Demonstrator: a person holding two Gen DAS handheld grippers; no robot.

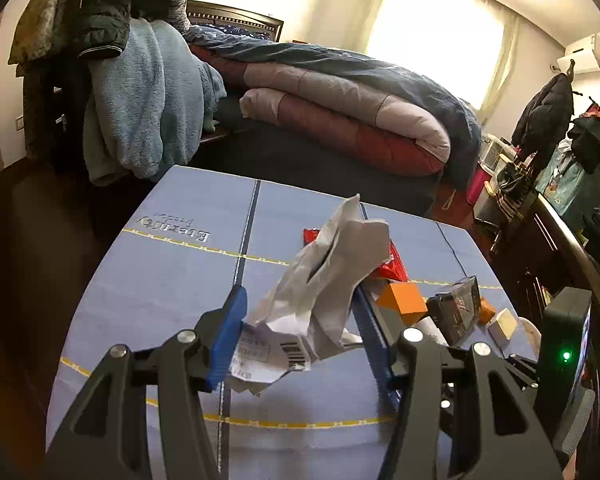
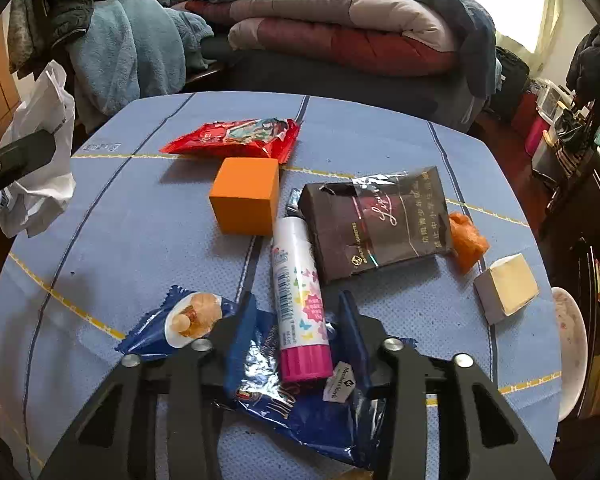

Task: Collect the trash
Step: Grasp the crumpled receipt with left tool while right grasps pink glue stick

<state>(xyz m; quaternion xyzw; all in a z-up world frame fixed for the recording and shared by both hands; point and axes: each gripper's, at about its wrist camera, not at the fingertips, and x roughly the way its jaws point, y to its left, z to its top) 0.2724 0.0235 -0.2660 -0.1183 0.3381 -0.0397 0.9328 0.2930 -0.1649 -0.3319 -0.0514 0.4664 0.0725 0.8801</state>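
My left gripper point(image 1: 300, 328) is shut on a crumpled white bag point(image 1: 332, 272) with a barcode label, and holds it above the blue tablecloth point(image 1: 160, 280). The right wrist view shows this bag point(image 2: 40, 160) hanging at the far left. My right gripper point(image 2: 298, 312) points down at the near side of the table. Its blue fingers pinch a bunched blue snack wrapper point(image 2: 308, 416). A white and pink glue stick point(image 2: 296, 280) lies on the wrapper between the fingers. A red snack packet point(image 2: 236, 138) lies further back.
On the cloth are an orange block point(image 2: 246, 200), a dark cigarette pack point(image 2: 376, 224), an orange crumpled scrap point(image 2: 468, 244) and a small cream box point(image 2: 506, 288). A bed with folded quilts point(image 2: 340, 28) stands behind the table, and cluttered furniture point(image 1: 560, 200) to the right.
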